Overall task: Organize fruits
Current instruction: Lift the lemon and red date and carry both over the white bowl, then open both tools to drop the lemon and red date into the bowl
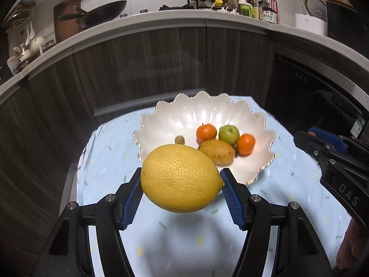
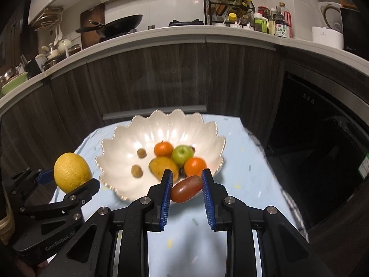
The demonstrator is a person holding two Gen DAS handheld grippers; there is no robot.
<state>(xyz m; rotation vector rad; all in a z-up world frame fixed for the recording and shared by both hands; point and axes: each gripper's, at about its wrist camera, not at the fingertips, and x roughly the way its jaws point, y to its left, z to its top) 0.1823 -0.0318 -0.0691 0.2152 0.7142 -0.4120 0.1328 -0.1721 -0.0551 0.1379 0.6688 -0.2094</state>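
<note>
Gripping a big yellow lemon (image 1: 181, 177) between its blue pads, the left gripper (image 1: 182, 182) had the fruit clamped from both sides and lifted clear of the pale blue tablecloth (image 1: 110, 161), just in front of the near rim of the bowl. The right gripper (image 2: 187, 185) was doing pretty much the same thing with a small reddish-brown oval fruit (image 2: 186, 188), jaws closed on its two ends, also held up off the cloth right at the bowl's near edge.

Behind both of them sat the white scalloped bowl (image 2: 120, 138), toward the far edge of the little table. Inside it were two mandarins (image 2: 163, 149), a green apple (image 2: 182, 154), a yellow-brown mango-looking fruit (image 2: 162, 167) and a couple of small tan round fruits (image 2: 137, 170), all bunched toward the right half of the bowl, a bit blurry.

Further back ran the kitchen counter (image 2: 161, 39) over dark wood cabinet doors, with a wok (image 2: 122, 24) near its left end, a rack of bottles (image 2: 227, 7) in the middle and a white rice cooker (image 2: 328, 27) toward the right end.
</note>
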